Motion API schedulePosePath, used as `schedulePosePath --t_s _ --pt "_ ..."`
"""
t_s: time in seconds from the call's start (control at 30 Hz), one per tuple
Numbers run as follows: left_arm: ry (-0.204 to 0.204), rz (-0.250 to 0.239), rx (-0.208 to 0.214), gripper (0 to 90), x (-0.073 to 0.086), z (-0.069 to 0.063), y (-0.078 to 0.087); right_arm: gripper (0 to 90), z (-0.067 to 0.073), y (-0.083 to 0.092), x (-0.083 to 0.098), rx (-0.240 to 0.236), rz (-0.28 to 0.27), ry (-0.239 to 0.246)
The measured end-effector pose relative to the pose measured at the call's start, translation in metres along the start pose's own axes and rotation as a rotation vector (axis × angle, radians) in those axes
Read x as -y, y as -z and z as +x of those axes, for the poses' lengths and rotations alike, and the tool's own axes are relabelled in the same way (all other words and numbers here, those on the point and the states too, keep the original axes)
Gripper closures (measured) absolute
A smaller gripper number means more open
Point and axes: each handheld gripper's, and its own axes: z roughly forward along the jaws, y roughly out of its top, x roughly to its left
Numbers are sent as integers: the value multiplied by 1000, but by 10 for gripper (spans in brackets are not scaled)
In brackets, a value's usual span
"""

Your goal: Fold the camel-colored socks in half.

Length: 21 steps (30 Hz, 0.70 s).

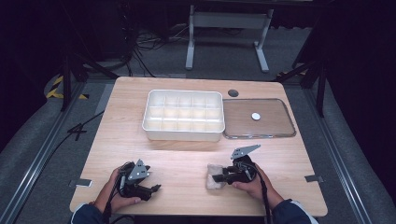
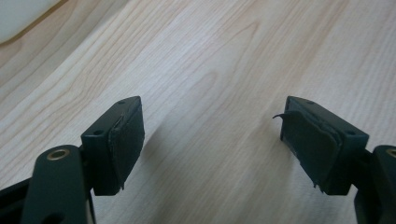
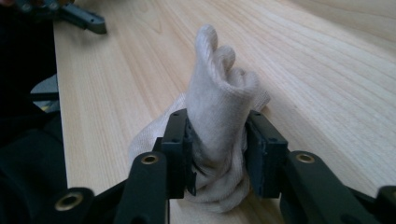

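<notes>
While the left gripper (image 1: 152, 188) rests with jaws spread apart on the table (image 1: 182, 158), the right gripper (image 3: 217, 149) clamps a bunched white cloth (image 3: 219, 107) near the front edge. Behind the cloth sits a white divided tray (image 1: 183, 115).

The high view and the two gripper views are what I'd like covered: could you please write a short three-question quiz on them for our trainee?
1. True or false: the left gripper is open with nothing between its jaws.
2. What does the right gripper pinch? A) a white sock B) a sponge C) a lid
3. Fill in: the clear lid lies flat on the table, just to the ____ of the white compartment box in the high view.

Key: 1 true; 2 A; 3 right.
</notes>
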Motion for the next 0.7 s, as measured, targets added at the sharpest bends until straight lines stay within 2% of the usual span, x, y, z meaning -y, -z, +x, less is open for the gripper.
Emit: schedulePosePath --t_s 0.1,0.2,0.3,0.5,0.7 --pt "3 -11 7 195 1 3 -2 679 5 2 -1 20 5 36" --pt "38 -14 13 167 1 5 -4 688 9 5 -2 25 -1 61" --pt "47 -26 12 155 2 6 -5 690 12 7 -3 46 -5 91" --pt "59 -36 -8 142 4 5 -5 691 13 15 -5 82 -31 111" --pt "68 -30 -2 125 2 6 -7 691 11 29 -6 167 -59 137"
